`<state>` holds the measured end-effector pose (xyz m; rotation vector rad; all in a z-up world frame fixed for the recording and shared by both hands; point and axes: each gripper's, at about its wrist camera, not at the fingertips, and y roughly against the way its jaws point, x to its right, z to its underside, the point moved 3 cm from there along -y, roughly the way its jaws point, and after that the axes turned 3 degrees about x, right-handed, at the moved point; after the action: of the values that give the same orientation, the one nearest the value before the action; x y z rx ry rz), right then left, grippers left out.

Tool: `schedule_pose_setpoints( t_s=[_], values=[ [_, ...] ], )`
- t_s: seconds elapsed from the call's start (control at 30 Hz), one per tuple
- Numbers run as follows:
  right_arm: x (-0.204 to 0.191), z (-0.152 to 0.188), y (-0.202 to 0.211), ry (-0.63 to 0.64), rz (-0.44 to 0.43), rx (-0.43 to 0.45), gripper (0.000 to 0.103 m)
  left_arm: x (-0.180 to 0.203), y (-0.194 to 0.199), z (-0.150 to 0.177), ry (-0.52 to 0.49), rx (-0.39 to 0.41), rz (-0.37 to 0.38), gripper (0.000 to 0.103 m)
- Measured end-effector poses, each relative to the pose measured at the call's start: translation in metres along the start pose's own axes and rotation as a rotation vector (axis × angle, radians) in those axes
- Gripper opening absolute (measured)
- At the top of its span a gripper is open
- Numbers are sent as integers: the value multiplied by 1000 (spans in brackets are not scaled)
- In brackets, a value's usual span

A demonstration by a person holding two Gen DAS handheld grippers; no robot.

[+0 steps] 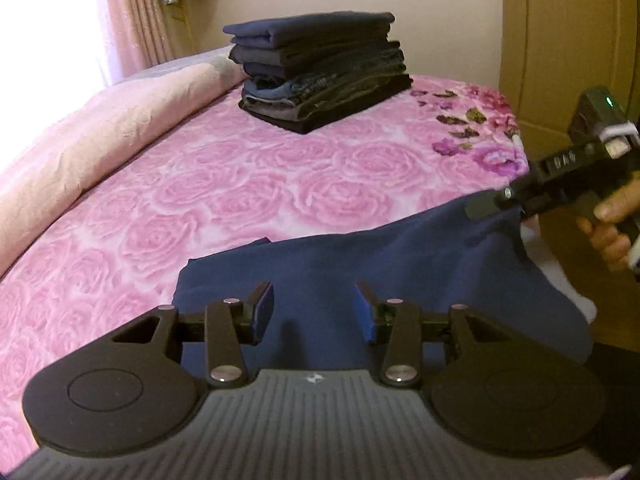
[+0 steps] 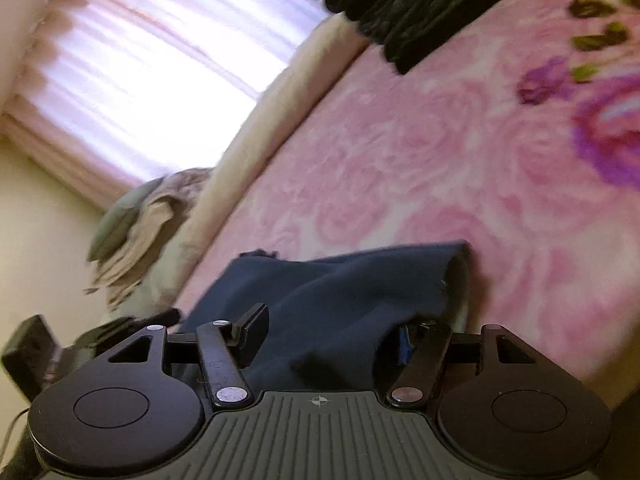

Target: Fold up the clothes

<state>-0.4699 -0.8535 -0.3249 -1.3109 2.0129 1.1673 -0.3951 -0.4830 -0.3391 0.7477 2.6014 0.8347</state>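
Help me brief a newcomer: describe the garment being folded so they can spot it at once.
Start at the bed with the pink rose blanket. At its far side stands a stack of folded dark clothes; the navy garment lies apart at the near edge. Unlike the stack, it is a single, loosely spread piece.

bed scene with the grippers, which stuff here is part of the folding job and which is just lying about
Part of the job:
- navy garment at the near edge of the bed
- stack of folded dark clothes
- left gripper, jaws apart over the garment
- right gripper, garment bunched between its jaws

Just lying about:
- pink rose blanket
- rolled peach quilt
- crumpled beige cloth
- door
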Motion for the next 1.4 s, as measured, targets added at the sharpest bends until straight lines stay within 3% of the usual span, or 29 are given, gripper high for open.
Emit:
schedule_pose_setpoints(
  t_s=[0.03, 0.07, 0.13, 0.27, 0.4, 0.6, 0.67, 0.73, 0.77, 0.9, 0.97, 1.0, 1.1, 1.17, 1.27, 1.3, 1.37, 1.4],
  values=[
    [3, -6, -4, 5, -9, -7, 26, -5, 0, 0, 6, -1, -5, 38],
    [3, -18, -2, 40, 5, 18, 22, -9, -1, 0, 12, -3, -10, 38],
    [5, -47, 1, 91, 16, 73, 22, -21, -3, 1, 21, -14, -34, 38],
    [18, -68, -12, 128, 63, 61, 22, -43, -11, 10, 59, -56, -72, 38],
    [37, -46, -16, 100, 123, 6, 22, -62, -15, 22, 124, -85, -81, 38],
    [69, -30, 27, -18, 198, 82, 23, -89, -23, 10, 205, -85, -41, 37],
    [69, -29, 43, -15, 238, 113, 28, -95, -33, 0, 204, -95, -23, 37],
    [54, -27, 54, 59, 248, 157, 85, -101, -46, -6, 214, -115, -3, 37],
    [43, -26, 58, 111, 242, 183, 87, -104, -53, -7, 222, -129, 7, 37],
    [2, -26, 40, 308, 161, 124, 87, -113, -83, -5, 256, -215, 64, 37],
    [-18, -24, 17, 436, 126, 48, 87, -110, -89, -2, 228, -233, 71, 25],
    [-27, -23, 6, 500, 108, 9, 87, -109, -91, -1, 213, -241, 74, 8],
    [-45, -23, -32, 676, 107, -95, 87, -106, -85, -4, 167, -201, 66, 6],
    [-50, -23, -56, 750, 122, -155, 87, -115, -75, -8, 205, -122, 33, 6],
    [-52, -18, -84, 838, 137, -234, 87, -126, -77, -1, 274, -93, 18, 6],
    [-50, -14, -92, 871, 146, -274, 86, -126, -81, 2, 279, -103, 17, 6],
    [-45, -5, -107, 938, 166, -355, 51, -126, -85, 8, 282, -115, 13, 6],
    [-43, -2, -110, 980, 181, -369, 25, -128, -86, 9, 293, -113, 16, 6]
  ],
)
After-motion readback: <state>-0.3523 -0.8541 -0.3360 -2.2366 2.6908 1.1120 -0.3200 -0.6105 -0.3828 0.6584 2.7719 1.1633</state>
